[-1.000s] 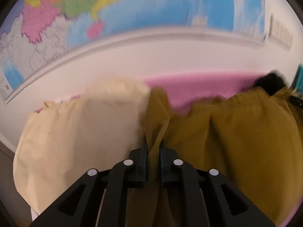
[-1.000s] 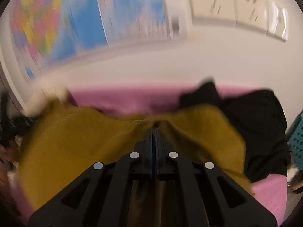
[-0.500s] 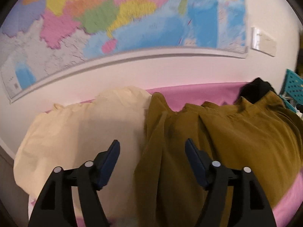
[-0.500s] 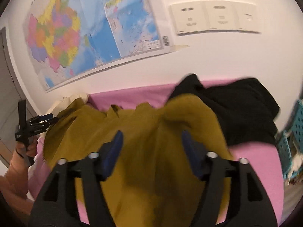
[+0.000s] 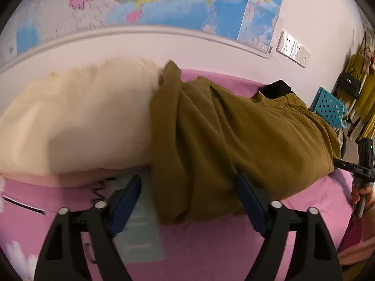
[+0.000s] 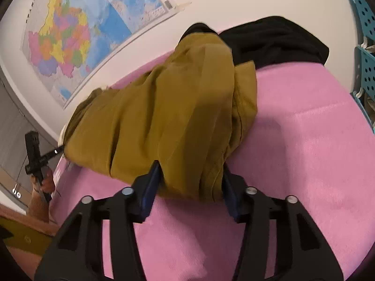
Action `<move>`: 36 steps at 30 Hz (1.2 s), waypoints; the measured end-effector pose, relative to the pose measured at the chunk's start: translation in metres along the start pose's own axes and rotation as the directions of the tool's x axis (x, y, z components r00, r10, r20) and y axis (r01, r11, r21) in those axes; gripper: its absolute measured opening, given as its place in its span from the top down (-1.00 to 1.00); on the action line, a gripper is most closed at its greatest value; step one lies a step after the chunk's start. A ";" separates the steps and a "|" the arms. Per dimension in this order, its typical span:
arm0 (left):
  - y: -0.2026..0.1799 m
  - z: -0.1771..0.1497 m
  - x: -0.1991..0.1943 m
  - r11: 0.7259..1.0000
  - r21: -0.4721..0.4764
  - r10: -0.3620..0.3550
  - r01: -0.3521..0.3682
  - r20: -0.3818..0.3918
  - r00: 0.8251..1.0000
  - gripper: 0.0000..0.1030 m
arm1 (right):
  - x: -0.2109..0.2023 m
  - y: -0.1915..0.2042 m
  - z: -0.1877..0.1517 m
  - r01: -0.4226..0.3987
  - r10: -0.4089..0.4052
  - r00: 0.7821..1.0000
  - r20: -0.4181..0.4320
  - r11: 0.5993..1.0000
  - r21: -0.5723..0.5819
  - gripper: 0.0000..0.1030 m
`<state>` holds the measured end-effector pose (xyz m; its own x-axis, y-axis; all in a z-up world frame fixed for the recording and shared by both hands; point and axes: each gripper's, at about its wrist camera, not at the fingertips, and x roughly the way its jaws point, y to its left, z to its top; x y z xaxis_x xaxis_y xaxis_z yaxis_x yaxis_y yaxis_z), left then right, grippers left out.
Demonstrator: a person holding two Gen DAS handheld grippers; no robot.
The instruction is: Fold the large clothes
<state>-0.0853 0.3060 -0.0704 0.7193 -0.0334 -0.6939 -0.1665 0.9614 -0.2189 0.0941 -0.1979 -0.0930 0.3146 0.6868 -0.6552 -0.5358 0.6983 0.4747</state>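
Observation:
An olive-brown garment point(image 5: 234, 128) lies folded in a bulky heap across the pink bed sheet point(image 5: 211, 245). My left gripper point(image 5: 187, 179) hovers at its near left corner. Its jaws are closing, with the cloth's edge between them and the pads clear of it. In the right wrist view the same olive garment point(image 6: 164, 105) fills the middle. My right gripper point(image 6: 191, 168) straddles its near fold, jaws closing. The cloth fills most of the gap and I see no squeeze on it. Each view shows the other gripper held in a hand at the frame's edge.
A cream garment point(image 5: 77, 117) lies left of the olive one, touching it. A black garment point(image 6: 269, 39) is heaped behind it by the wall. Blue perforated crates point(image 6: 365, 46) stand off the bed's right side. A map covers the wall. Bare pink sheet point(image 6: 293, 140) lies to the right.
Both grippers were shut on the olive cloth; they let go, opened wide and drew back to its near edge. The garment now rests on the bed, and the right jaws have narrowed.

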 end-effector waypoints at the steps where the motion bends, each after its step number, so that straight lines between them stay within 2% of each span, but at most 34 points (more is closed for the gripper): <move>1: -0.002 0.001 0.005 0.999 -0.018 -0.037 0.037 -0.015 0.999 0.24 | -0.007 0.001 0.004 -0.008 0.008 1.000 0.010 1.000 -0.003 0.50; 2: -0.003 0.002 0.006 0.999 -0.035 -0.033 0.033 -0.015 0.999 0.36 | -0.017 -0.001 0.007 -0.032 0.032 0.999 0.036 0.999 0.005 0.60; 4: -0.003 0.004 0.001 0.998 -0.056 -0.029 0.029 -0.004 1.000 0.75 | -0.045 0.003 0.017 -0.089 0.088 0.990 0.109 0.996 0.008 0.69; 6: 0.005 0.005 -0.013 0.987 -0.122 -0.103 0.102 -0.004 0.995 0.84 | -0.072 0.018 0.025 -0.091 0.098 0.982 0.161 0.995 -0.046 0.72; 9: 0.007 0.001 -0.035 0.972 -0.157 -0.179 0.176 -0.009 0.984 0.87 | -0.116 0.027 0.030 -0.140 0.155 0.960 0.235 0.987 -0.076 0.73; 10: 0.001 -0.004 -0.042 0.971 -0.142 -0.195 0.191 -0.014 0.981 0.86 | -0.127 0.029 0.026 -0.111 0.133 0.963 0.233 0.988 -0.107 0.73; 12: -0.014 -0.017 -0.043 0.980 -0.097 -0.180 0.174 -0.053 0.982 0.85 | -0.119 0.018 0.010 -0.048 0.062 0.988 0.144 0.994 -0.094 0.68; 14: -0.024 -0.031 -0.023 0.992 -0.050 -0.122 0.115 -0.151 0.981 0.73 | -0.094 -0.007 -0.007 0.038 -0.038 0.999 0.003 0.999 -0.035 0.60; 15: -0.025 -0.035 -0.013 0.996 -0.040 -0.085 0.078 -0.189 0.978 0.58 | -0.083 -0.015 -0.014 0.081 -0.082 0.996 -0.044 0.997 -0.019 0.52; 16: -0.026 -0.035 -0.010 0.997 -0.035 -0.068 0.062 -0.186 0.980 0.46 | -0.071 -0.022 -0.021 0.129 -0.129 0.988 -0.089 0.992 -0.001 0.36; 17: -0.028 -0.033 -0.011 0.999 -0.022 -0.041 0.038 -0.167 0.985 0.39 | -0.067 -0.024 -0.024 0.144 -0.143 0.986 -0.086 0.990 0.003 0.30; 18: -0.031 -0.028 -0.015 1.000 -0.004 0.009 -0.010 -0.137 0.991 0.22 | -0.070 -0.023 -0.024 0.149 -0.148 0.987 -0.068 0.989 0.010 0.25; 19: -0.032 -0.024 -0.021 1.000 -0.001 0.031 -0.032 -0.115 0.993 0.05 | -0.076 -0.021 -0.020 0.177 -0.176 0.984 -0.043 0.984 0.022 -0.05; 20: -0.034 -0.017 -0.027 0.999 -0.002 0.036 -0.036 -0.088 0.995 0.00 | -0.084 -0.016 -0.015 0.217 -0.217 0.976 -0.010 0.976 0.025 -0.22; 21: -0.036 -0.012 -0.034 0.999 0.004 0.038 -0.038 -0.060 0.997 -0.05 | -0.095 -0.008 -0.008 0.255 -0.255 0.966 0.048 0.967 0.013 -0.23; 22: -0.042 -0.006 -0.043 0.998 0.029 0.049 -0.048 -0.021 0.999 -0.20 | -0.103 -0.001 -0.002 0.275 -0.274 0.957 0.092 0.961 0.005 -0.23; 24: -0.058 0.004 -0.050 0.992 0.093 0.084 -0.086 0.025 0.996 -0.39 | -0.116 0.015 0.007 0.264 -0.260 0.951 0.168 0.964 -0.004 -0.30; 25: -0.067 0.007 -0.049 0.990 0.116 0.077 -0.079 0.028 0.997 -0.39 | -0.112 0.026 0.015 0.215 -0.206 0.960 0.187 0.976 -0.028 -0.30; 27: -0.086 0.014 -0.037 0.986 0.164 0.020 -0.021 0.007 1.000 -0.40 | -0.094 0.054 0.026 0.131 -0.111 0.978 0.176 0.986 -0.104 -0.30; 29: -0.100 0.019 -0.020 0.979 0.204 0.001 0.005 -0.033 0.999 -0.40 | -0.066 0.074 0.034 0.105 -0.084 0.989 0.123 0.980 -0.172 -0.31; 31: -0.115 0.024 0.006 0.974 0.227 -0.001 0.020 -0.084 0.997 -0.39 | -0.026 0.088 0.043 0.108 -0.096 0.993 0.061 0.969 -0.221 -0.36; 34: -0.124 0.027 0.045 0.972 0.232 0.018 0.023 -0.173 0.985 -0.33 | 0.031 0.095 0.053 0.140 -0.152 0.988 -0.027 0.956 -0.256 -0.37; 36: -0.128 0.028 0.065 0.974 0.228 0.036 0.013 -0.211 0.977 -0.28 | 0.050 0.093 0.056 0.164 -0.182 0.982 -0.043 0.949 -0.270 -0.20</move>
<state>0.0018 0.1886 -0.0686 0.5545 -0.0553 -0.8303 0.0010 0.9978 -0.0658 0.1038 -0.0875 -0.0491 0.3731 0.5389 -0.7553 -0.6685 0.7206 0.1840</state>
